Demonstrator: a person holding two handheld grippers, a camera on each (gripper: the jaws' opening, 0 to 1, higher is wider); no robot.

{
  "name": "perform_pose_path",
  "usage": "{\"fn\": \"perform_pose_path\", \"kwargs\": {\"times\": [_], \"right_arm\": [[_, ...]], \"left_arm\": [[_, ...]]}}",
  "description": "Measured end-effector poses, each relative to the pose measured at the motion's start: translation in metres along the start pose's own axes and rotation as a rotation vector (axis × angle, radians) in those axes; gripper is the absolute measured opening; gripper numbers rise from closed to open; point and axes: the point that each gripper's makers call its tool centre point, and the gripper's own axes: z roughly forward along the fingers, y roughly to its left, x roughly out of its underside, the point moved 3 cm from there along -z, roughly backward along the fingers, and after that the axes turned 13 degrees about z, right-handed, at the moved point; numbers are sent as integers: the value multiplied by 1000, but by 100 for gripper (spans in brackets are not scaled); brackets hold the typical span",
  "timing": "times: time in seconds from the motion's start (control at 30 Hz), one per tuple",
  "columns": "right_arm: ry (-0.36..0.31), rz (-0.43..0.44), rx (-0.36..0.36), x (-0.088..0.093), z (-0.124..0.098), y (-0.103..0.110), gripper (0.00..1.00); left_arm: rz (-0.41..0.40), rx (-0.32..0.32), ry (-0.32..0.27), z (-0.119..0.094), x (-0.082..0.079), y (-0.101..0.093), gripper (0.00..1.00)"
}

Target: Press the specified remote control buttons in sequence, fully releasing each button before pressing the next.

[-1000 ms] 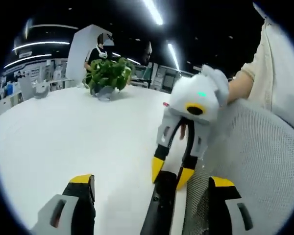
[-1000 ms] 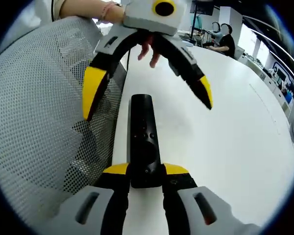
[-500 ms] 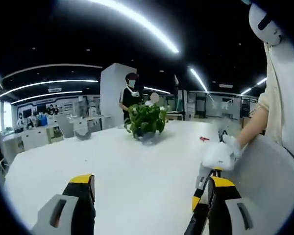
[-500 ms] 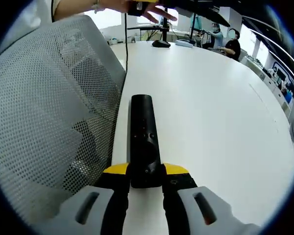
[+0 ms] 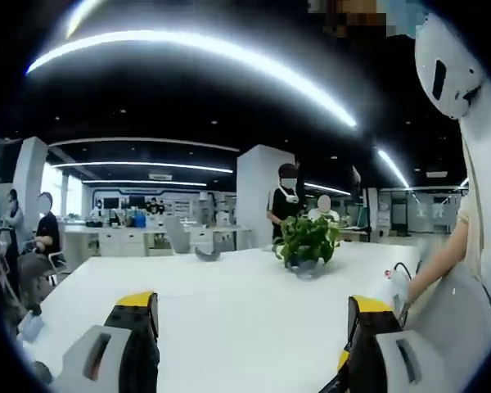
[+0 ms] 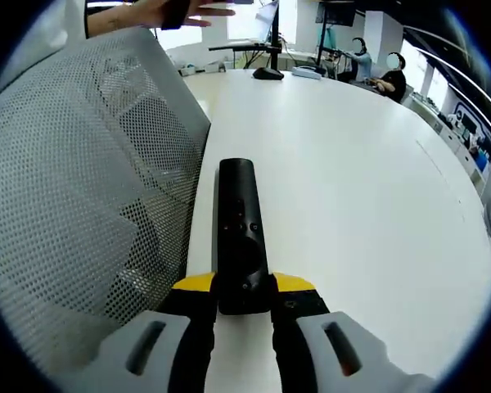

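A black remote (image 6: 239, 221) lies lengthwise on the white table (image 6: 368, 213), buttons facing up. My right gripper (image 6: 244, 286) is shut on the remote's near end, a yellow-tipped finger on each side. My left gripper (image 5: 250, 315) is open with nothing between its fingers; it is held up above the table (image 5: 229, 303) and points across it toward a potted plant (image 5: 307, 241). A hand (image 6: 176, 11) shows at the top edge of the right gripper view.
A grey mesh chair back (image 6: 82, 180) stands along the left of the remote. A monitor stand (image 6: 270, 72) sits at the far table edge. People sit and stand at desks beyond the table. A person's sleeve and arm (image 5: 475, 221) are at the right.
My left gripper has lifted up and away from above the remote and out of the right gripper view; its own view tilted upward. My right gripper and the remote stayed still.
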Motion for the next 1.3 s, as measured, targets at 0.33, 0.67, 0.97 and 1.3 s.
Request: {"fn": "perform_pose_path", "kwargs": {"times": [0.33,0.67,0.97,1.3], "right_arm": [[-4,4,8,-4,3,-2,25],[26,-4,36,-9,4,-9,25],[35,-15,49,-21,7,-36,25],[40,3,58,-29,7,-75,25]], "left_arm": [[68,-142,15,-11,6,14,100],[125,-98,46,-8,11,6,100],[84,-101,45,-9,13,10,100],[149,-67,75,-7,16,3,100]]}}
